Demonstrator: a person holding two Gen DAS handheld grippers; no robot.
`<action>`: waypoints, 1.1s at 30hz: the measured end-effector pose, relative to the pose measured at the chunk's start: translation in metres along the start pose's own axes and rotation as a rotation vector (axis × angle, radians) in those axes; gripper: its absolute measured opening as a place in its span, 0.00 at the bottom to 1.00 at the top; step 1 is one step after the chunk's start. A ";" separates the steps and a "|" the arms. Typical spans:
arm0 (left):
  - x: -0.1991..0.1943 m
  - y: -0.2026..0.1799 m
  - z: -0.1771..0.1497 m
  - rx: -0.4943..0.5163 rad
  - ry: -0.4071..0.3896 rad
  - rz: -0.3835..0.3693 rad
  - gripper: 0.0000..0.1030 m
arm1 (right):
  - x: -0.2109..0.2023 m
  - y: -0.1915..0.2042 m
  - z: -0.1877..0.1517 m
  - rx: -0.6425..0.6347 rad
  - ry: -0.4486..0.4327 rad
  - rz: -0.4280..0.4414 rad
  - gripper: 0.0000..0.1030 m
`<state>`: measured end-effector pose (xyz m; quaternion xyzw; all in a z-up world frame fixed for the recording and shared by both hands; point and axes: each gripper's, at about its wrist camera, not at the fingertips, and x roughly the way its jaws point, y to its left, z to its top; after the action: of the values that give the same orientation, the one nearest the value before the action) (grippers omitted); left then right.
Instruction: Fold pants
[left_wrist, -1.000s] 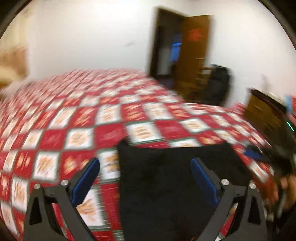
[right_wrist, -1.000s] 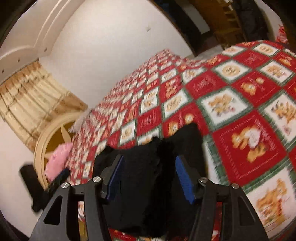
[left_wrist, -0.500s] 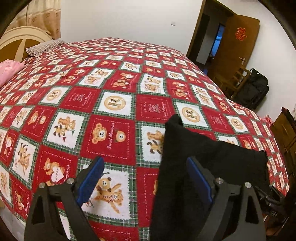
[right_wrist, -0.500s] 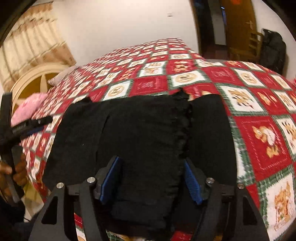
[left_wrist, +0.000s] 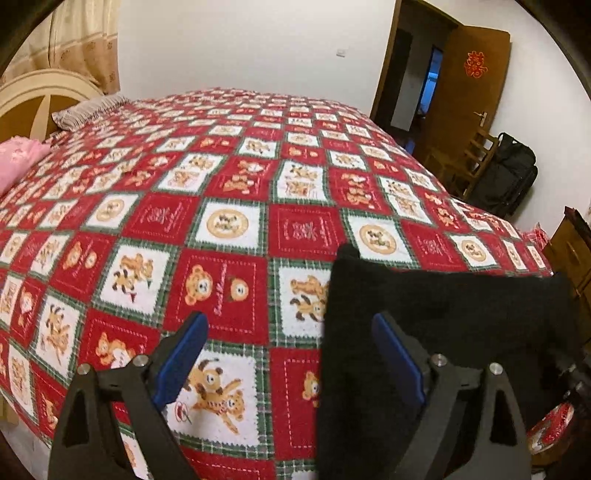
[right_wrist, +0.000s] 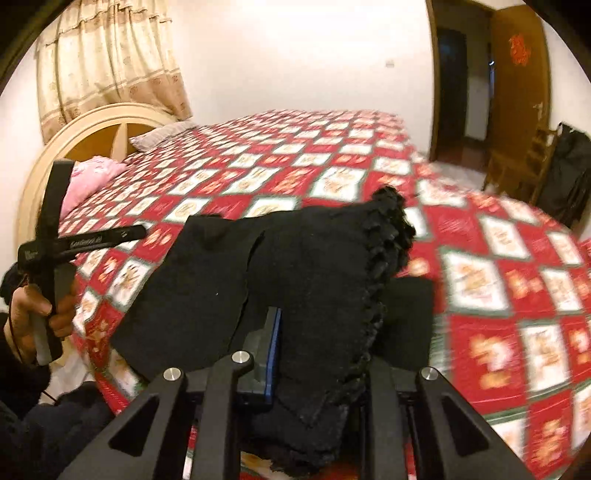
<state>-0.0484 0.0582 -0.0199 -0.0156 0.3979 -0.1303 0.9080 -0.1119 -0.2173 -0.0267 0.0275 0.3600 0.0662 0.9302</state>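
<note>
Black pants (left_wrist: 443, 314) lie at the near edge of a red teddy-bear bedspread (left_wrist: 221, 184). My left gripper (left_wrist: 288, 321) is open just above the bed. Its right finger hangs over the pants' left edge, its left finger over bare bedspread. In the right wrist view the pants (right_wrist: 314, 258) are bunched, with a ruffled edge raised off the bed. My right gripper (right_wrist: 321, 325) is closing its jaws with this fabric between them. The left blue pad (right_wrist: 273, 343) presses into the cloth, which hides the right finger. A hand (right_wrist: 29, 314) holds the left gripper at far left.
A cream headboard (right_wrist: 92, 125), a pink pillow (left_wrist: 18, 158) and a striped pillow (left_wrist: 88, 110) are at the bed's far left. An open brown door (left_wrist: 461, 92), a wooden chair with a black bag (left_wrist: 509, 173) and a wooden cabinet (left_wrist: 569, 251) stand to the right.
The right jaws have narrowed from wide apart onto the pants, and the ruffled edge has lifted off the bed. The left gripper stayed open and settled at the pants' left edge.
</note>
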 end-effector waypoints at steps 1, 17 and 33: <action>0.002 -0.002 0.001 0.008 0.001 0.001 0.90 | -0.004 -0.009 0.000 0.012 -0.003 -0.014 0.21; 0.076 -0.056 0.027 0.150 0.080 0.080 0.90 | 0.001 -0.064 -0.022 0.103 0.072 0.015 0.37; 0.108 -0.058 0.034 0.076 0.122 0.145 0.94 | 0.067 -0.087 0.030 0.121 0.082 -0.049 0.22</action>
<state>0.0334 -0.0272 -0.0662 0.0556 0.4472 -0.0801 0.8891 -0.0335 -0.2938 -0.0575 0.0723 0.4015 0.0228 0.9127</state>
